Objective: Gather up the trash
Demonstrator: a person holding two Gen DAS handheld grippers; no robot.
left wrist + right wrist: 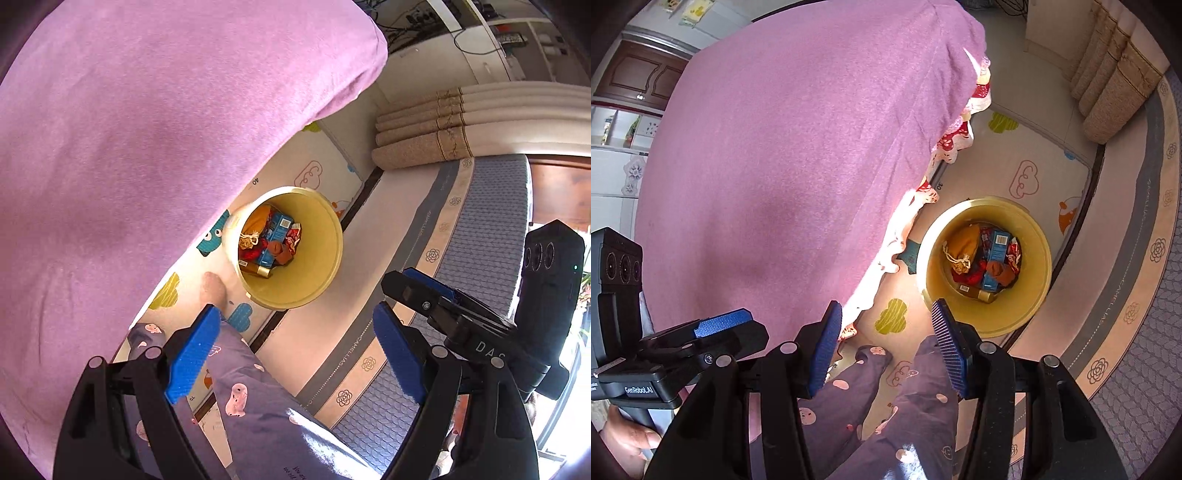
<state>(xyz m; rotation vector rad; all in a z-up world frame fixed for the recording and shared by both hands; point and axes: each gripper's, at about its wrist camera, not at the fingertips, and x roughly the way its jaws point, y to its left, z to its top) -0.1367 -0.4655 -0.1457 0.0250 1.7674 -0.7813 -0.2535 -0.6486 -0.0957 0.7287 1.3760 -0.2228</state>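
Cartoon play mat (1015,147) under a yellow trash bucket (325,258) holding a blue carton (995,254) and wrappers.
Left gripper (291,354) and right gripper (886,347), both wide and empty, hover above the bucket; anything dropped off-centre risks missing its rim.

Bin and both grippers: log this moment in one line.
left gripper: open, empty | right gripper: open, empty | yellow bin: on floor mat, holds blue box, wrappers, bottle | pink tablecloth: bare

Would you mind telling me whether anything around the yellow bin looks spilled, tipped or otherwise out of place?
Nothing stands out. The yellow bin stands upright on the play mat with the trash lying inside it, none visible on the mat around it. Both tongs, left and right, are open and empty.
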